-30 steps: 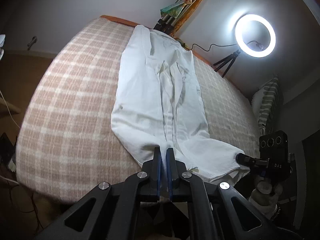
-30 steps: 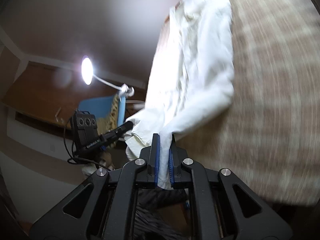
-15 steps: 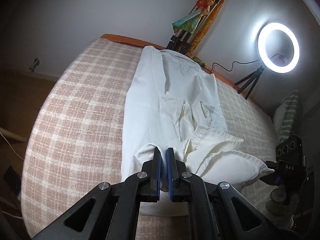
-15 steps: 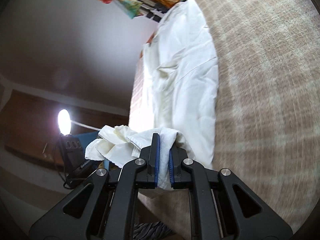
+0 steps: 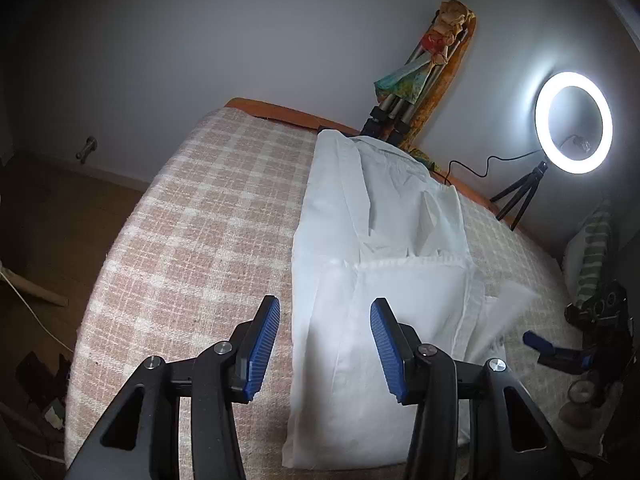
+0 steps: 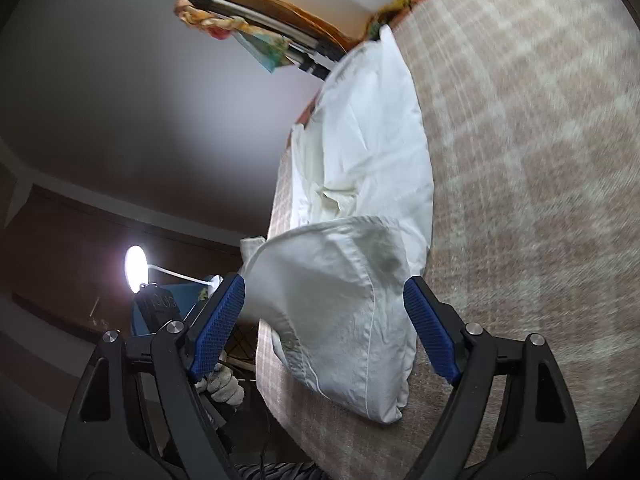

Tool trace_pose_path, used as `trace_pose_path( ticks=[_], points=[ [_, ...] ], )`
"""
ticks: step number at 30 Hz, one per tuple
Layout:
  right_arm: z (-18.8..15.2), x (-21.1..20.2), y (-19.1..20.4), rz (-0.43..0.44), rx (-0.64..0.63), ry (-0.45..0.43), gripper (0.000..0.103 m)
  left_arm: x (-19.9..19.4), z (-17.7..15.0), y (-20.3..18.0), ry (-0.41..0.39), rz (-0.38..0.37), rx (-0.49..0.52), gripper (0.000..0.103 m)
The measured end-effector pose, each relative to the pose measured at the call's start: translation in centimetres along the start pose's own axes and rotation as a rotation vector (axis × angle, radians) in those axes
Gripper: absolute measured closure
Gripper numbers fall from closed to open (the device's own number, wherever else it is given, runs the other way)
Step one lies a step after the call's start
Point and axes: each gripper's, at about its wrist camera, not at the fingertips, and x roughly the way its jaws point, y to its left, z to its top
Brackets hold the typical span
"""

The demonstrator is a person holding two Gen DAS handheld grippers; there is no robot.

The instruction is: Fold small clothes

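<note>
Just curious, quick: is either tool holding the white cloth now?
Left tool: jaws opening, gripping nothing; cloth lies on the bed.
Right tool: jaws opening, cloth released.

A bed (image 5: 192, 240) with a pink-and-cream checked cover fills the middle of the room, an orange strip showing along its far edge. Behind it stands a plain pale wall (image 5: 200, 48). A folded tripod (image 5: 404, 92) draped with coloured cloth leans there. At the bed's far right corner a ring light (image 5: 574, 122) glows on a small stand. Brown floor (image 5: 60, 208) lies to the left.
</note>
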Motion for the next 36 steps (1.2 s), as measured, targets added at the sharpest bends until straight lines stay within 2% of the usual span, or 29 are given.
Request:
trace_pose_path(
  ticks=[3,6,8,9,10,11,12,13,15,16,17,20,23,24,25,27,28,29,31,33,36],
  points=[
    [-0.7,-0.6,0.8,-0.079,-0.089,-0.012,0.021,0.8,-1.3,0.1,0.043,0.007,0.03,0.055],
    [-1.5,1.1,1.1,-0.17,-0.138,0.028,0.03,2.0,-2.3,0.0,0.088,0.014,0.047,0.056],
    [-2.0,2.2,0.9,-0.227,-0.163,0.064,0.038,2.7,-2.7,-0.5,0.108,0.017,0.069,0.063],
    [-2.3,2.6,0.8,-0.244,-0.173,0.083,0.04,2.9,-2.9,-0.8,0.112,0.028,0.088,0.071],
    [-2.6,3.0,0.8,-0.256,-0.184,0.101,0.044,3.2,-3.0,-1.0,0.115,0.044,0.104,0.075],
    [-2.9,3.5,0.9,-0.273,-0.202,0.116,0.052,3.4,-3.1,-1.2,0.117,0.044,0.11,0.08],
    [-3.1,4.0,1.2,-0.296,-0.228,0.128,0.059,3.5,-3.2,-1.3,0.123,0.035,0.114,0.092],
    [-3.4,4.5,1.5,-0.321,-0.256,0.139,0.074,3.5,-3.4,-1.5,0.127,0.038,0.116,0.099],
    [-3.9,4.8,2.5,-0.381,-0.329,0.125,0.081,3.1,-3.5,-2.1,0.1,0.069,0.144,0.1],
    [-4.1,4.8,2.9,-0.406,-0.361,0.117,0.083,3.2,-3.6,-2.4,0.089,0.113,0.184,0.1],
    [-4.2,4.8,2.9,-0.439,-0.381,0.119,0.084,3.6,-3.7,-2.6,0.093,0.143,0.213,0.099],
    [-4.6,5.4,2.3,-0.503,-0.388,0.14,0.085,4.6,-4.4,-2.4,0.115,0.157,0.223,0.097],
    [-4.7,5.0,2.7,-0.513,-0.4,0.139,0.085,3.9,-4.0,-2.4,0.096,0.167,0.239,0.084],
    [-4.6,4.8,2.8,-0.504,-0.397,0.14,0.085,3.4,-3.5,-2.2,0.078,0.17,0.226,0.072],
    [-4.5,4.4,3.1,-0.494,-0.393,0.14,0.083,2.8,-3.0,-2.0,0.056,0.162,0.211,0.069],
    [-4.2,3.4,4.0,-0.476,-0.415,0.116,0.08,2.1,-1.8,-1.9,0.032,0.141,0.214,0.069],
    [-4.0,2.7,4.7,-0.476,-0.445,0.09,0.075,1.9,-1.1,-2.0,0.018,0.133,0.222,0.068],
    [-3.5,2.3,5.3,-0.478,-0.472,0.067,0.063,1.9,-0.5,-2.1,0.004,0.132,0.226,0.068],
    [-2.3,1.7,6.1,-0.482,-0.499,0.02,0.053,2.4,0.9,-2.3,-0.003,0.13,0.233,0.068],
    [-0.8,1.3,6.3,-0.456,-0.503,-0.02,0.053,3.4,2.2,-2.8,0.003,0.097,0.251,0.068],
    [1.7,2.4,6.3,-0.43,-0.501,-0.02,0.053,5.5,4.1,-4.0,0.02,0.094,0.314,0.07]
  ],
)
